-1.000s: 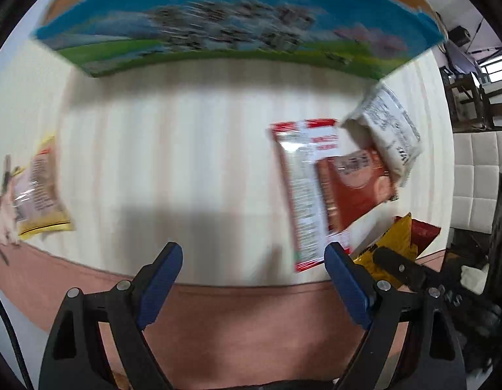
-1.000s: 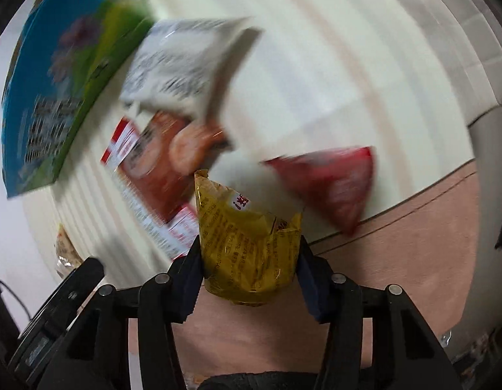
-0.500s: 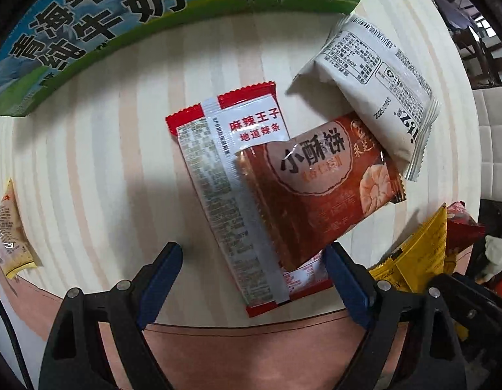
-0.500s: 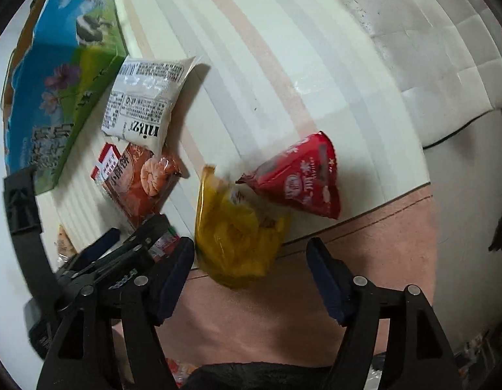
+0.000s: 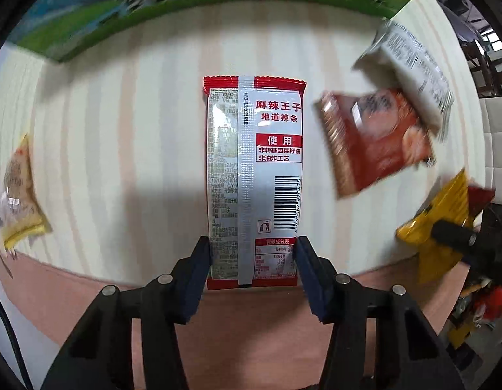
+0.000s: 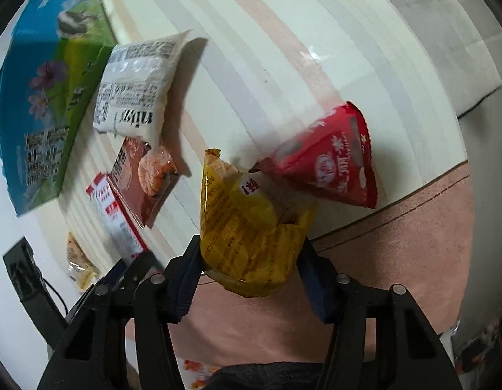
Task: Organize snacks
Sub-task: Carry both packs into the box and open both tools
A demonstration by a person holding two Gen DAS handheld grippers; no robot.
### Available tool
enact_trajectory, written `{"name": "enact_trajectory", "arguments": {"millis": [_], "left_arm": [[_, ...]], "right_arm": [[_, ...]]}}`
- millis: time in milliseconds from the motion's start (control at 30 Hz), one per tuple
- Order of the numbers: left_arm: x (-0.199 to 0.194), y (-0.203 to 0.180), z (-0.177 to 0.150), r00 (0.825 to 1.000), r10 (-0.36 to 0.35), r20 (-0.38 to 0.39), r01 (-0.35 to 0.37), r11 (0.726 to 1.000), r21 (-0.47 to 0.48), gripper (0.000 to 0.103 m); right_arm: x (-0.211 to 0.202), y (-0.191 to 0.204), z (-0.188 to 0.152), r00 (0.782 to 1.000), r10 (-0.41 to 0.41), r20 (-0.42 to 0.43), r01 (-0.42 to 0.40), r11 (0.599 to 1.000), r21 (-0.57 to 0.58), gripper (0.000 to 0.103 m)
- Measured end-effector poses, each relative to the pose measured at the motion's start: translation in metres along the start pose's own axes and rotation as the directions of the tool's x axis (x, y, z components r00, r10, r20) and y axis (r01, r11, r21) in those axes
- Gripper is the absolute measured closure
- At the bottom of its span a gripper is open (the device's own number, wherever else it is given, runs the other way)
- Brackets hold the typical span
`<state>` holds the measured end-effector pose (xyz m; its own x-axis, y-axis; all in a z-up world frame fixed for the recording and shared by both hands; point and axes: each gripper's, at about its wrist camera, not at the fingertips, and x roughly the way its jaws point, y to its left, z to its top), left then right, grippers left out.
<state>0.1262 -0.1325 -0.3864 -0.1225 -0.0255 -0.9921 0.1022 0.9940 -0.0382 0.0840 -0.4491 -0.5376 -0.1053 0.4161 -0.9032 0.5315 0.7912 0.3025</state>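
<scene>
Striped table, milk carton at far edge. Left gripper jaws just closed, clamped on red-white packet, back side up. Right gripper just closed on yellow bag at table's near edge; red bag just beside

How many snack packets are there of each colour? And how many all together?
Red and silver packet: 1
Brownish red packet: 1
White packet: 1
Yellow packet: 1
Red triangular packet: 1
Pale yellow-edged packet: 1
Total: 6 packets, plus 1 blue and green carton.
</scene>
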Motion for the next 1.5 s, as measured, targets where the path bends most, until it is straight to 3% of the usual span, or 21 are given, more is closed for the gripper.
{"name": "enact_trajectory", "arguments": {"millis": [133, 167, 300, 467, 533, 567, 700, 867, 1100, 1300, 1500], "left_arm": [[0.004, 0.008, -0.016, 0.999, -0.029, -0.03, 0.028, 0.999, -0.016, 0.05], [0.005, 0.009, -0.014, 0.999, -0.038, -0.037, 0.037, 0.999, -0.023, 0.045], [0.001, 0.033, -0.003, 0.995, -0.083, -0.046, 0.079, 0.992, -0.097, 0.043], [0.0, 0.026, 0.012, 1.0, -0.013, -0.009, 0.012, 0.997, -0.071, 0.041], [0.0, 0.015, 0.017, 1.0, 0.015, 0.011, -0.014, 0.998, -0.054, 0.045], [-0.003, 0.009, 0.016, 1.0, 0.016, 0.025, -0.015, 0.999, -0.049, 0.053], [-0.005, -0.003, 0.017, 0.999, 0.007, 0.036, -0.005, 0.999, -0.041, 0.06], [-0.011, -0.004, 0.013, 0.999, -0.018, 0.036, 0.02, 0.999, -0.045, 0.062], [-0.06, 0.018, -0.011, 0.994, -0.058, 0.097, 0.061, 0.998, -0.022, 0.062], [-0.13, 0.025, -0.01, 0.971, -0.097, 0.221, 0.102, 0.995, -0.014, 0.062], [-0.194, 0.046, 0.028, 0.922, -0.137, 0.362, 0.148, 0.989, -0.004, 0.062]], "right_arm": [[0.003, 0.013, -0.002, 0.999, -0.041, -0.016, 0.039, 0.997, -0.067, 0.045], [0.004, 0.015, -0.002, 0.999, -0.047, -0.02, 0.045, 0.996, -0.077, 0.044], [0.01, 0.024, -0.001, 0.997, -0.071, -0.036, 0.067, 0.993, -0.097, 0.041], [0.017, 0.029, -0.005, 0.996, -0.078, -0.041, 0.074, 0.993, -0.094, 0.041], [0.021, 0.031, -0.007, 0.997, -0.075, -0.036, 0.071, 0.994, -0.087, 0.045], [0.022, 0.032, -0.008, 0.996, -0.078, -0.029, 0.076, 0.993, -0.087, 0.046], [0.021, 0.034, -0.013, 0.995, -0.098, -0.003, 0.097, 0.989, -0.113, 0.051], [0.019, 0.04, -0.025, 0.997, -0.078, 0.01, 0.079, 0.988, -0.13, 0.054], [0.007, 0.065, -0.044, 1.0, -0.023, 0.018, 0.026, 0.982, -0.187, 0.056], [-0.025, 0.102, -0.054, 0.998, 0.053, 0.042, -0.041, 0.966, -0.254, 0.056], [-0.085, 0.154, -0.042, 0.982, 0.154, 0.108, -0.11, 0.936, -0.335, 0.056]]}}
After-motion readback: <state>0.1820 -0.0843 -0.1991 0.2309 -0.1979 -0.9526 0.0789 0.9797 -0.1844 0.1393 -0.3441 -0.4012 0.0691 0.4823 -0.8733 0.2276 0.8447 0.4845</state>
